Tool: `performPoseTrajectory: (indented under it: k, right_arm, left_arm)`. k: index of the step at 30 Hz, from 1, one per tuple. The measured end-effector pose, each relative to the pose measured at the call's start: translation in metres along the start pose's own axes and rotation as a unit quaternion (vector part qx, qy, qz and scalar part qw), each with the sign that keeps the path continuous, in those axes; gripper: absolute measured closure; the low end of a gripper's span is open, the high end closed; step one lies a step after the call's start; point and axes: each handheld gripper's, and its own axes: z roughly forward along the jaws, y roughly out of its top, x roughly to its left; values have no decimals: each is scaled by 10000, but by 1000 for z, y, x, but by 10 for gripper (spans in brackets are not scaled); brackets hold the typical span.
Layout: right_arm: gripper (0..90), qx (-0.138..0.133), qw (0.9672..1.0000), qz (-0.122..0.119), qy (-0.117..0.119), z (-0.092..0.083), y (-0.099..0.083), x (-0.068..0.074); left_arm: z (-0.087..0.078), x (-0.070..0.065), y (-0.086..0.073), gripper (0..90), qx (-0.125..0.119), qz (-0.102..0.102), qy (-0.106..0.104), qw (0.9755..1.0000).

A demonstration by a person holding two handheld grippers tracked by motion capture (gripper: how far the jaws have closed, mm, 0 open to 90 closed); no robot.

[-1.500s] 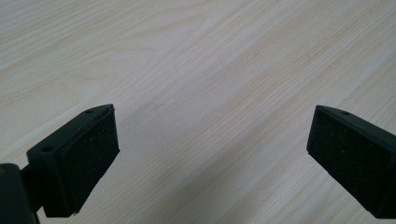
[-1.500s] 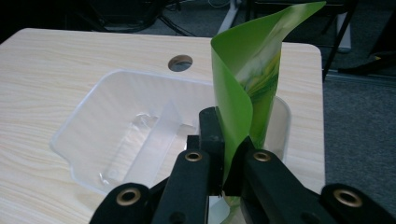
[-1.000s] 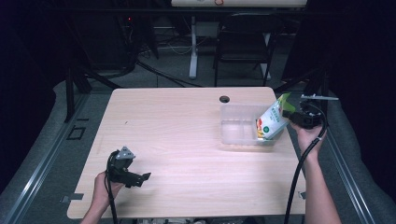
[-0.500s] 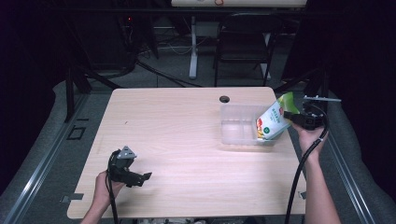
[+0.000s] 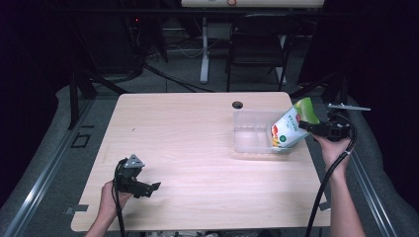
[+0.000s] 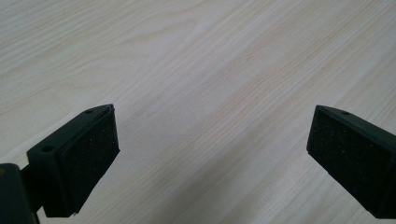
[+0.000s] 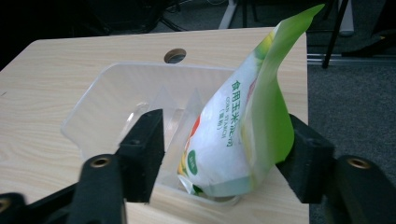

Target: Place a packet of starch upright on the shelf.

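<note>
Pouch stands tilted in the right end of the clear tray, its bottom inside and its green top leaning over the rim. Right gripper has just been opening; its jaws stand on both sides of the pouch, the left pad clearly apart from it. Left gripper rests spread wide over the bare table, holding nothing.

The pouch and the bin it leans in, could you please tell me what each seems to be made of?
Corn starch pouch: probably glossy plastic film, judging by its sheen and soft creases. Bin: clear rigid plastic, as the table, light wood-grain laminate or wood, shows through its walls.
</note>
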Motion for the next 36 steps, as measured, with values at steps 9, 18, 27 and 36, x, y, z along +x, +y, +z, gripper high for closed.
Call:
performPoseTrajectory:
  k: [9,18,27,36]
  right_arm:
    - [157,103,9985,-501,190,-26,-9,20]
    - [84,215,9933,-974,576,-43,-34,51]
    - [56,721,9850,-1358,781,-34,-66,76]
    - [47,1263,9747,-1612,900,-8,-102,89]
  left_arm:
    - [0,0,1,22,16,2,-7,10000]
    - [1,-1,1,22,11,4,14,10000]
    - [1,-1,1,22,16,17,6,10000]
    - [1,-1,1,22,18,23,6,10000]
